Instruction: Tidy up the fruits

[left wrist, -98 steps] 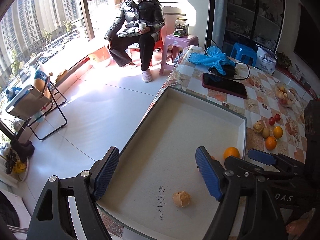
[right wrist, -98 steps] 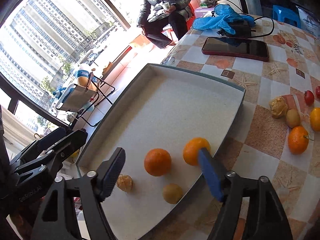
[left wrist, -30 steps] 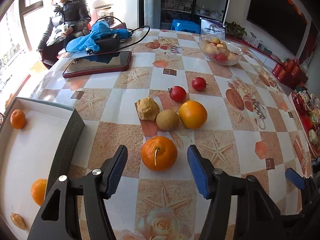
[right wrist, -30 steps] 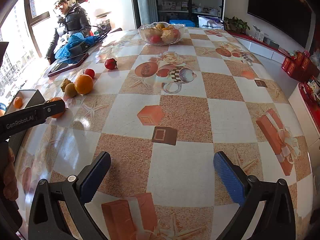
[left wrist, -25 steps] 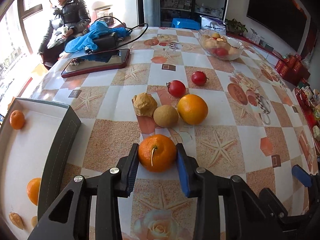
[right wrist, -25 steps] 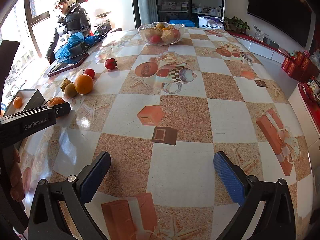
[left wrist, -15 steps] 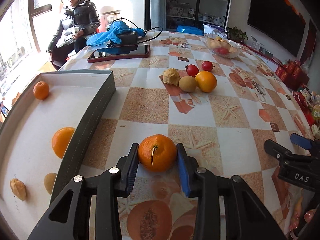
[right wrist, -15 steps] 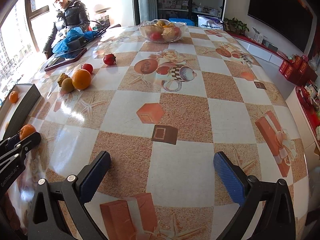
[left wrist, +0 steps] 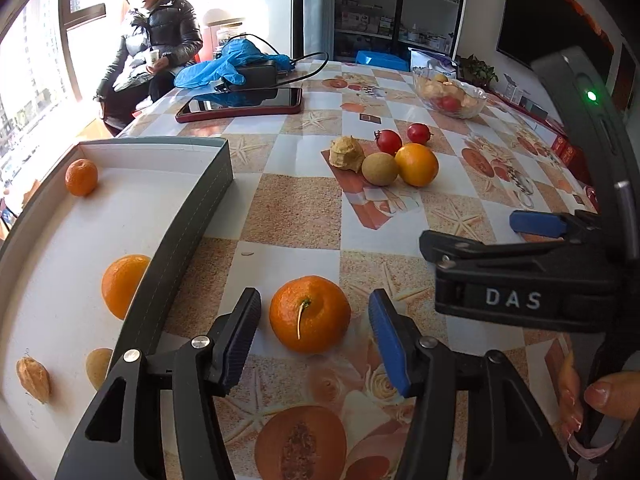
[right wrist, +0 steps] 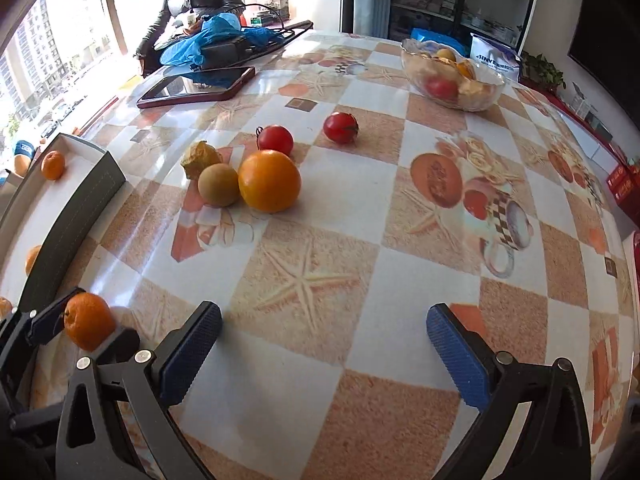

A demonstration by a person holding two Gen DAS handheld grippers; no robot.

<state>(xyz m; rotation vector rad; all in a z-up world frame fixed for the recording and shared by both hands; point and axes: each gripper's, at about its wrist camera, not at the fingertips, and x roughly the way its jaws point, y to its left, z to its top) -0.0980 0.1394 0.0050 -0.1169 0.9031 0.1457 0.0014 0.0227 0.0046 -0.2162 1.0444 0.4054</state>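
Observation:
A stemmed mandarin rests on the patterned tablecloth just right of the grey box tray. My left gripper straddles it with jaws opening, and a gap shows on each side of the fruit. The same mandarin appears at the lower left of the right wrist view. My right gripper stands wide open over bare tablecloth with nothing between its fingers; it also shows side-on in the left wrist view. Farther back lie an orange, a brown round fruit, a husked fruit and two tomatoes.
Inside the tray lie a small mandarin, an orange and a husked fruit. A phone, blue cloth and glass fruit bowl sit at the back. A person sits beyond the table's far end.
The left gripper shut on the mandarin, dragged it back beside the tray, and has now let go with its jaws spread. The right gripper has swung left toward the fruit cluster.

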